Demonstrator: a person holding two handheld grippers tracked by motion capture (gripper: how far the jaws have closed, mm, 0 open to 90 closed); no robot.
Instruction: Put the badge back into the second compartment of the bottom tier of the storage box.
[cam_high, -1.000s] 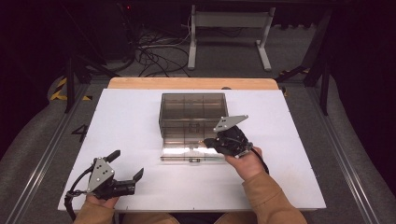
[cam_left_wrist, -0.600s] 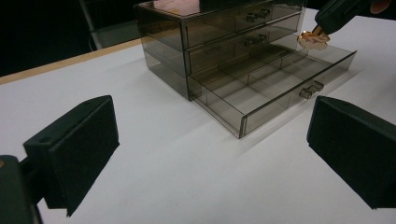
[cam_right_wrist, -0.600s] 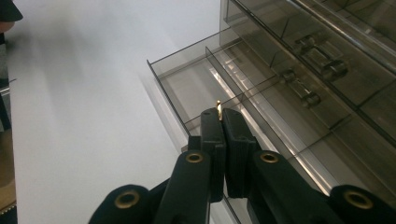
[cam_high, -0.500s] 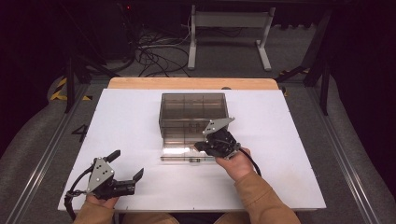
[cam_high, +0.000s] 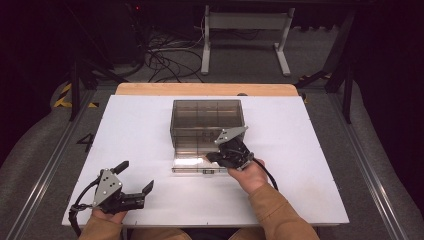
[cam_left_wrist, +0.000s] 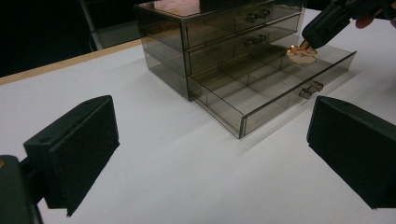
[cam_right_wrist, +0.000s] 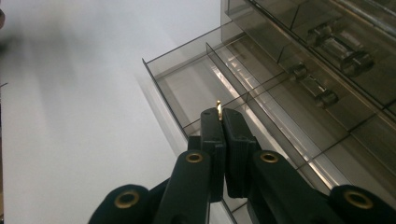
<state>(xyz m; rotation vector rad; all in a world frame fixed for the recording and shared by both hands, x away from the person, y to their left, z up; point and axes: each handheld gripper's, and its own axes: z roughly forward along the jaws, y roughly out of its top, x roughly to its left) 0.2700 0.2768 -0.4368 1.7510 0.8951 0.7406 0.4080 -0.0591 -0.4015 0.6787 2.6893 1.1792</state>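
Jaws of the right hand-held gripper (cam_right_wrist: 219, 122) pinch a small gold-edged piece (cam_right_wrist: 218, 108), mostly hidden, above the open drawer (cam_right_wrist: 187, 79).

One drawer cabinet (cam_high: 206, 117) (three drawers), two hand-held grippers, one small gold-rimmed piece (cam_left_wrist: 301, 54)

Drawer cabinet (cam_high: 206, 117): smoky transparent grey. Table top (cam_high: 130, 135): white, with a light wood edge. Grippers: black. Held charm (cam_left_wrist: 301, 54): gold and cream. Sleeves (cam_high: 280, 215): tan.
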